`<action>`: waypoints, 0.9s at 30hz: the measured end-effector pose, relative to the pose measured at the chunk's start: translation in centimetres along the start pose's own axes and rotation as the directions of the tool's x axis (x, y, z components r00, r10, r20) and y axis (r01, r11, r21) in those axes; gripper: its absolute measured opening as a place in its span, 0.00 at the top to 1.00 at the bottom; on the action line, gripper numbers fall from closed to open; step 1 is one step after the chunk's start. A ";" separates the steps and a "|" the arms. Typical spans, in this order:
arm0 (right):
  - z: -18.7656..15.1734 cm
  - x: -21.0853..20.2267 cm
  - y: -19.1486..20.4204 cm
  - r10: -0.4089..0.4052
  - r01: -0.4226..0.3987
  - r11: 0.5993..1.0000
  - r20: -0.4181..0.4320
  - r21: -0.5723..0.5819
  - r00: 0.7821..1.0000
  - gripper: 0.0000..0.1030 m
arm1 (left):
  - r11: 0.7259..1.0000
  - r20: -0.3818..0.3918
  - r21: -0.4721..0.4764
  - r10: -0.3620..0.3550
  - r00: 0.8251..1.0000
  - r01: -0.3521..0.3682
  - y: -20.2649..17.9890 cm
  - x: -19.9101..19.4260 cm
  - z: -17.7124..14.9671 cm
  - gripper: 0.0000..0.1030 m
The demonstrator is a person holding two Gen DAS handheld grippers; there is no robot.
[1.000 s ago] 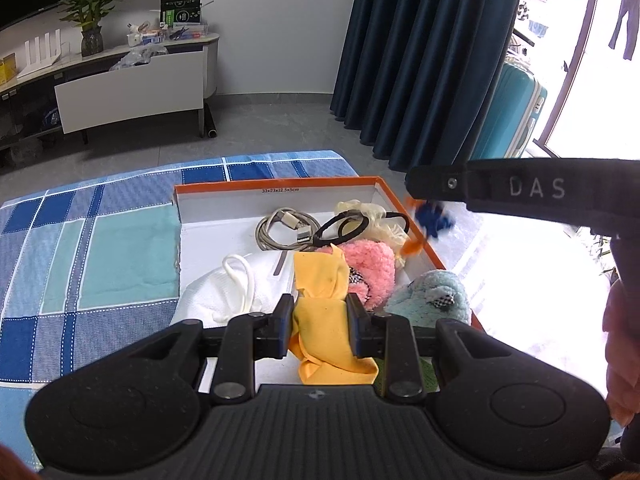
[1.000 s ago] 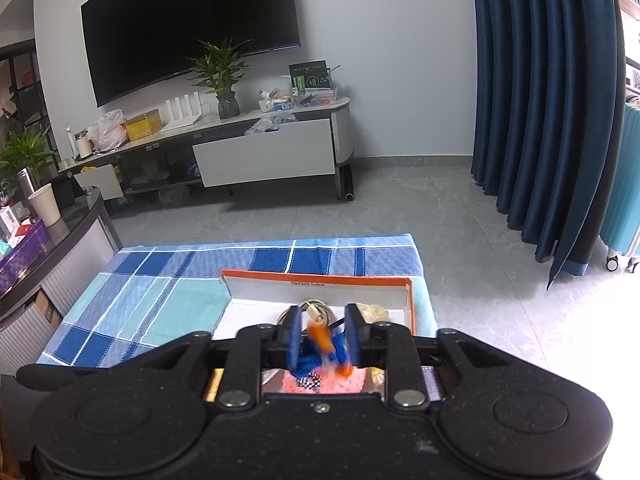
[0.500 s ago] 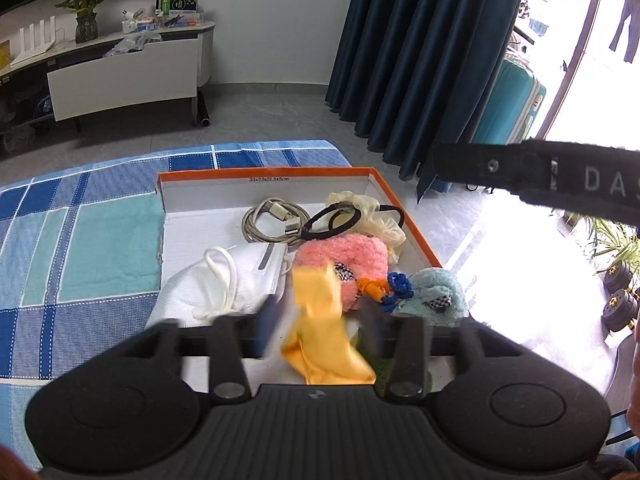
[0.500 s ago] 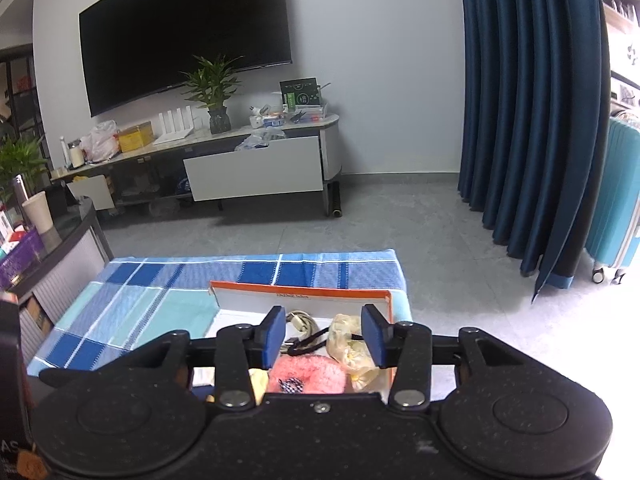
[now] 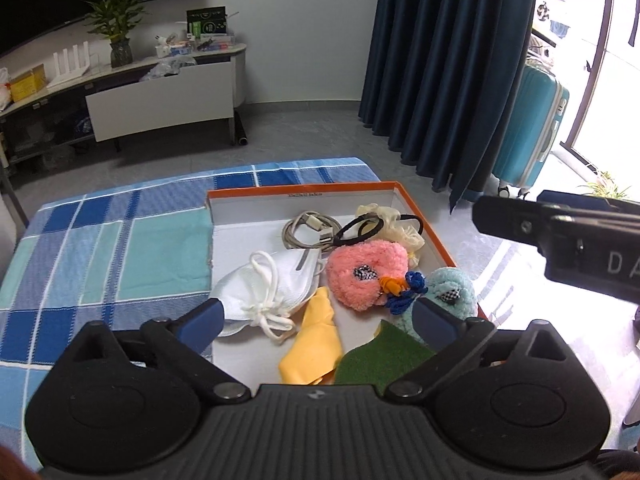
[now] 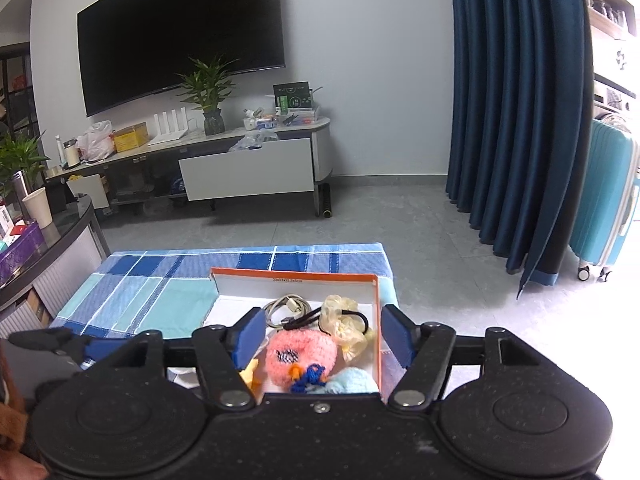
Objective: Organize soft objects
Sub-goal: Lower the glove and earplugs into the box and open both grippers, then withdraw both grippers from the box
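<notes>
An orange-rimmed white box [image 5: 304, 193] sits on the blue plaid cloth [image 5: 100, 248]. In it lie a white mask [image 5: 272, 284], a yellow cloth [image 5: 314, 340], a pink fluffy piece [image 5: 366, 272], a small orange-and-blue knit toy [image 5: 402, 290], a light blue fluffy piece [image 5: 454, 292], a green pad [image 5: 380, 364], a cable coil [image 5: 308, 228], a black hair band [image 5: 364, 230] and a cream scrunchie [image 5: 396, 224]. My left gripper [image 5: 318, 318] is open and empty above the box's near end. My right gripper [image 6: 320, 338] is open and empty above the box [image 6: 296, 276].
The right gripper's body [image 5: 568, 236] shows at the right of the left wrist view. A TV stand [image 6: 224, 168], dark blue curtains [image 6: 516, 120] and a teal suitcase [image 6: 604, 208] stand beyond the table. A curved counter [image 6: 44, 240] is at the left.
My left gripper opened and dropped the yellow cloth into the box. My right gripper opened and released the orange-and-blue toy, which now lies by the pink piece. Both grippers pulled back.
</notes>
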State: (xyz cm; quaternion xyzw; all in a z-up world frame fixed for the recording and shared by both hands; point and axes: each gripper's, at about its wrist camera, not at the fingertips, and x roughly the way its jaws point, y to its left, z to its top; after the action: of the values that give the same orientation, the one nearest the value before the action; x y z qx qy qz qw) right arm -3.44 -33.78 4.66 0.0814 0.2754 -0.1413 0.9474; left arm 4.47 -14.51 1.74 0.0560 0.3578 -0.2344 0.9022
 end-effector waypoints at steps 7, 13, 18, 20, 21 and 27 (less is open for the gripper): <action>-1.9 -3.1 -0.3 -0.016 0.016 1.000 -0.005 0.014 1.000 0.24 | 0.997 0.008 -0.018 0.072 0.997 -0.072 -0.2 -3.0 -1.6 0.00; -4.1 -5.8 0.0 -0.021 0.021 1.000 -0.023 0.016 1.000 0.22 | 0.993 -0.004 -0.049 0.108 0.994 -0.108 -0.5 -5.1 -3.8 0.00; -6.2 -7.1 0.6 -0.041 0.041 0.999 -0.060 -0.009 0.997 0.22 | 0.988 -0.027 -0.036 0.147 0.989 -0.148 -1.0 -5.6 -5.7 0.00; -7.1 -7.5 0.7 -0.033 0.033 0.999 -0.077 -0.008 0.997 0.22 | 0.989 -0.037 -0.027 0.143 0.989 -0.144 -1.3 -5.8 -6.5 0.00; -7.4 -7.7 0.7 -0.034 0.034 0.999 -0.083 -0.007 0.996 0.22 | 0.989 -0.041 -0.025 0.144 0.989 -0.145 -1.4 -6.0 -6.9 0.00; -8.8 -8.0 1.0 -0.040 0.040 0.999 -0.117 0.002 0.992 0.21 | 0.989 -0.067 -0.022 0.143 0.987 -0.145 -1.9 -6.3 -8.5 0.00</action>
State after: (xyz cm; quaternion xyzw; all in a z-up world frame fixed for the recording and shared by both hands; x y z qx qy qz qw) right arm -14.02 -29.04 1.73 0.0861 0.3319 -0.1558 0.9264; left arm -5.69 -11.51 -0.21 0.0770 0.3851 -0.1618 0.9053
